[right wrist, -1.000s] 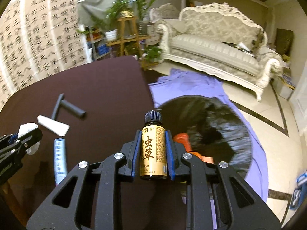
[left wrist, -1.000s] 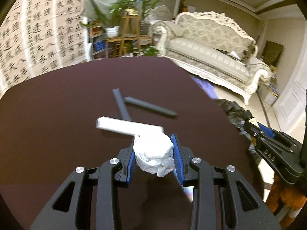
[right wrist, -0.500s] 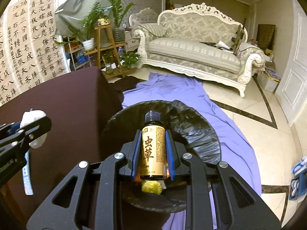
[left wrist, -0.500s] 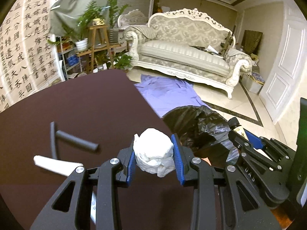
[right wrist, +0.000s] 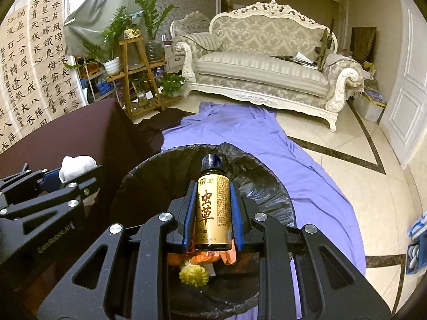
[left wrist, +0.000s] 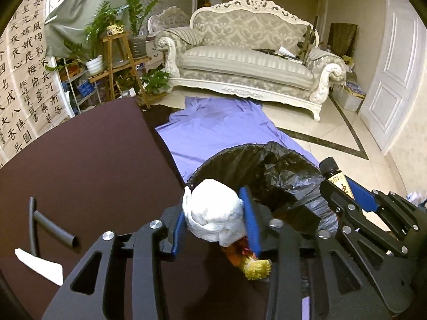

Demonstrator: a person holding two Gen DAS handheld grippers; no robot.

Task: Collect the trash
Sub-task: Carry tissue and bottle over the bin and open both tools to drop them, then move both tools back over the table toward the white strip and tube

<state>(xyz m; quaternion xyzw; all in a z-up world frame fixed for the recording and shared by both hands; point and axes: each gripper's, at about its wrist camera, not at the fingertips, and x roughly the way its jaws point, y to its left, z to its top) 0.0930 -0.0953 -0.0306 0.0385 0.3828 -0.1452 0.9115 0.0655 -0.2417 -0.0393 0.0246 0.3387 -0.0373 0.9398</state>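
Observation:
My left gripper (left wrist: pixel 214 221) is shut on a crumpled white paper ball (left wrist: pixel 212 213) and holds it over the near rim of a bin lined with a black bag (left wrist: pixel 280 165). My right gripper (right wrist: pixel 213 208) is shut on a small gold bottle with a black cap (right wrist: pixel 213 208), upright over the open bin (right wrist: pixel 165 186). Orange scraps and a yellow flower-like piece (right wrist: pixel 193 274) lie inside the bin. The left gripper and its paper ball (right wrist: pixel 76 166) also show at the left of the right wrist view; the right gripper's bottle (left wrist: pixel 337 180) shows at the right of the left wrist view.
A dark brown table (left wrist: pixel 80 173) lies to the left with two black tubes (left wrist: pixel 53 229) and a white strip (left wrist: pixel 40 265) on it. A purple cloth (right wrist: pixel 267 138) covers the floor under the bin. A sofa (right wrist: pixel 267 66) and plant stand (right wrist: pixel 136 74) stand beyond.
Both grippers have swung right from the table to over the bin, each still holding its item. The table items have slid to the left edge of the left wrist view.

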